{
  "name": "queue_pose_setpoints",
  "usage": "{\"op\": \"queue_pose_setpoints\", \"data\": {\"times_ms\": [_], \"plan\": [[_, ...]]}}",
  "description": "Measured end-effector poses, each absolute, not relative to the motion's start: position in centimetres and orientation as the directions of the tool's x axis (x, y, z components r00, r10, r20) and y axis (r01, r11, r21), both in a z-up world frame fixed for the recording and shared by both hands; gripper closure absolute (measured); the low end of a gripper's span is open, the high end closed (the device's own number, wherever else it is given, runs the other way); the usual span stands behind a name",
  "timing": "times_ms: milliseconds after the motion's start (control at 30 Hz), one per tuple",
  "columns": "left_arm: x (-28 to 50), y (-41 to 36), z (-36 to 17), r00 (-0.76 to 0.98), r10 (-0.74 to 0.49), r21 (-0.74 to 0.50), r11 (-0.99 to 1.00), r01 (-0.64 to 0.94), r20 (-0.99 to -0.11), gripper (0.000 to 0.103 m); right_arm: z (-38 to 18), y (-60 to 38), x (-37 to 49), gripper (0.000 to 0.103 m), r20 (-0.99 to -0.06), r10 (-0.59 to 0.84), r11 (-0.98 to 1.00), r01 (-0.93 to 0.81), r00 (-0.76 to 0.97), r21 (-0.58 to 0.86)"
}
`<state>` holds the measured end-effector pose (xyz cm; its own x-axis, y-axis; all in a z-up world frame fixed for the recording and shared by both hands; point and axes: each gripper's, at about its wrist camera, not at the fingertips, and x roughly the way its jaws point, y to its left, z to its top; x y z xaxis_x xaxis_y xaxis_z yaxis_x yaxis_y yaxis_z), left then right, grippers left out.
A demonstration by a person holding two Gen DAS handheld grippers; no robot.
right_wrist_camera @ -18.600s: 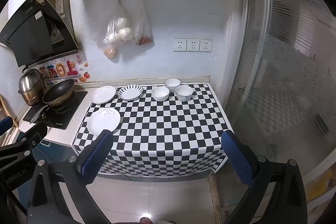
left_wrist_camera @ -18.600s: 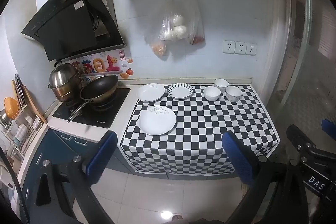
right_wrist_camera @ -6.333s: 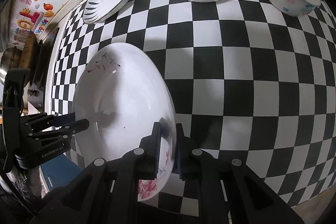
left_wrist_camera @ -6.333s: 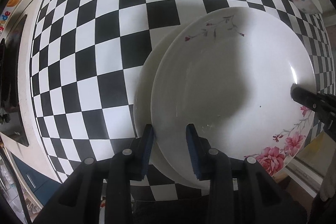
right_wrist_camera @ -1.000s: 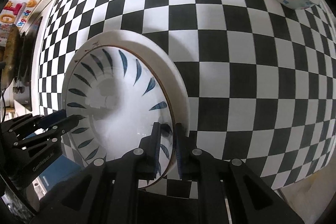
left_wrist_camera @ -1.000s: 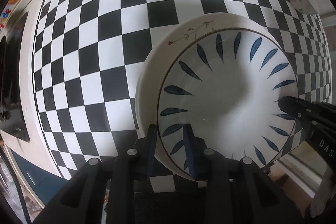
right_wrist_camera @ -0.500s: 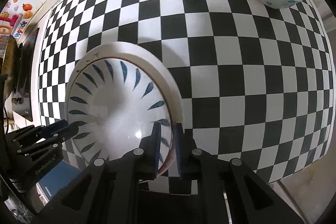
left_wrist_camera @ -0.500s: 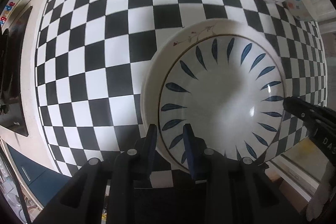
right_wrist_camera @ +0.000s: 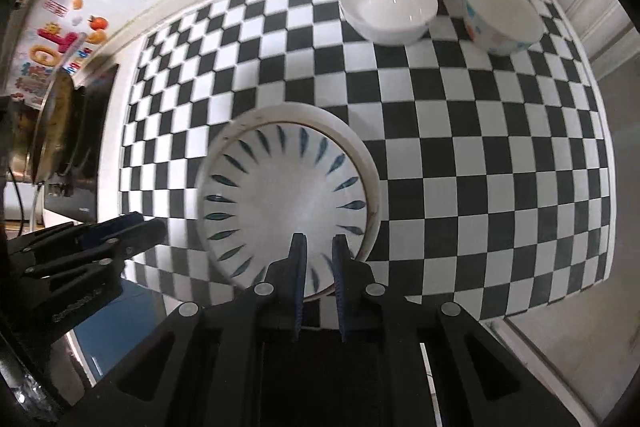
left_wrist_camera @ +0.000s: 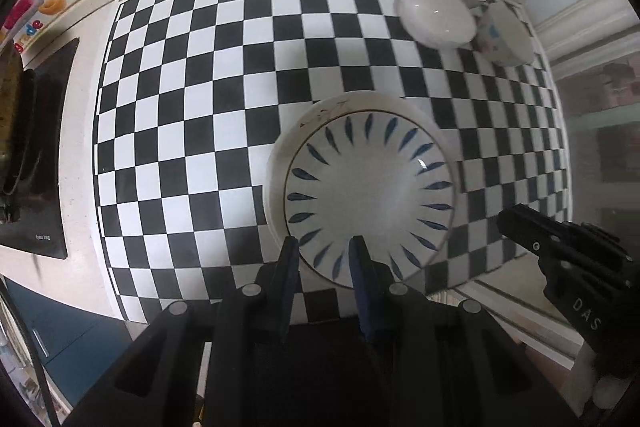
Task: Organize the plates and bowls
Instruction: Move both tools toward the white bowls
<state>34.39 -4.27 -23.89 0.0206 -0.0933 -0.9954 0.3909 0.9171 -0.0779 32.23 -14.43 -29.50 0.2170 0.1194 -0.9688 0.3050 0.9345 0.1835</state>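
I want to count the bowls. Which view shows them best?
The right wrist view: all three bowls show open-side up and apart. In the left wrist view they crowd together near the edge, blurred and overlapping.

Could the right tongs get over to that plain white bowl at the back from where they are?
Probably yes: the right tongs look shut and empty above the stacked plates, and only bare checkered cloth lies between them and the white bowl.

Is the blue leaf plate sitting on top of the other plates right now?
Yes, the blue leaf plate lies on top of the white plate stack, whose rim shows around it.
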Motion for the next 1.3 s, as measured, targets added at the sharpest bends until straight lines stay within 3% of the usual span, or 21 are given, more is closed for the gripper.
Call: {"op": "queue_pose_setpoints", "data": {"times_ms": [233, 433, 533, 667, 1000, 1200, 1300], "plan": [[34.0, -4.7, -21.5, 0.064, -0.129, -0.089, 0.897, 0.432, -0.99, 0.079, -25.3, -13.0, 30.8, 0.089, -0.964, 0.096, 0.939, 0.297, 0.25, 0.171], [34.6, -4.5, -21.0, 0.095, -0.166, -0.105, 0.884, 0.455, -0.982, 0.079, -25.4, -12.6, 30.8, 0.089, -0.964, 0.113, 0.926, 0.327, 0.239, 0.19], [35.5, -4.9, -21.2, 0.088, -0.195, -0.133, 0.876, 0.463, -0.977, 0.073, -25.7, -13.1, 31.1, 0.085, -0.96, 0.148, 0.908, 0.353, 0.237, 0.227], [37.5, -6.2, -21.8, 0.103, -0.217, -0.145, 0.873, 0.466, -0.971, 0.07, -25.8, -15.2, 31.4, 0.038, -0.938, 0.182, 0.867, 0.402, 0.294, 0.294], [47.4, -14.8, -26.1, 0.1, -0.231, -0.165, 0.88, 0.445, -0.968, 0.07, -29.6, -26.9, 37.7, 0.037, -0.918, 0.12, 0.784, 0.531, 0.378, 0.322], [54.8, -20.6, -32.3, -0.004, -0.203, -0.189, 0.903, 0.385, -0.979, 0.07, -36.0, -33.9, 44.9, 0.039, -0.919, 0.214, 0.726, 0.575, 0.331, 0.376], [56.9, -22.9, -35.3, -0.049, -0.166, -0.172, 0.908, 0.382, -0.985, 0.07, -38.7, -35.5, 47.9, 0.047, -0.92, 0.257, 0.724, 0.572, 0.296, 0.386]]}}
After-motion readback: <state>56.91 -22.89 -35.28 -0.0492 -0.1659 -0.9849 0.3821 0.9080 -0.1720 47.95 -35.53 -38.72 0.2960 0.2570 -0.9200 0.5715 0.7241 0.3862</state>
